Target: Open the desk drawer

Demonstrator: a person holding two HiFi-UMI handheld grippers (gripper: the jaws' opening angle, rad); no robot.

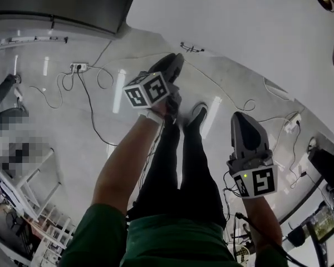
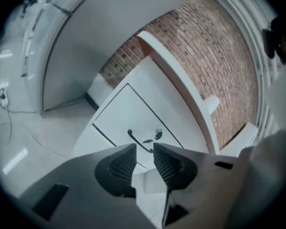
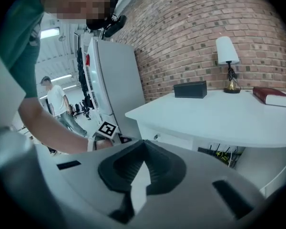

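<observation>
The white desk (image 3: 219, 113) has a closed drawer (image 2: 133, 118) with a black curved handle (image 2: 135, 140) and a small round lock (image 2: 158, 134). In the left gripper view my left gripper (image 2: 144, 151) is open by a narrow gap with nothing in it. It points at the handle from a short way off. In the head view the left gripper (image 1: 171, 67) sits just below the desk's edge (image 1: 211, 54). My right gripper (image 3: 143, 144) is shut and empty. It hangs back beside my right leg, seen as the right gripper (image 1: 244, 121) in the head view.
A lamp (image 3: 227, 63), a black box (image 3: 190, 89) and a red book (image 3: 271, 96) stand on the desk against a brick wall (image 3: 195, 37). A white fridge (image 3: 112, 85) stands left of the desk. Cables (image 1: 83, 88) lie on the floor. A person (image 3: 59, 104) stands far back.
</observation>
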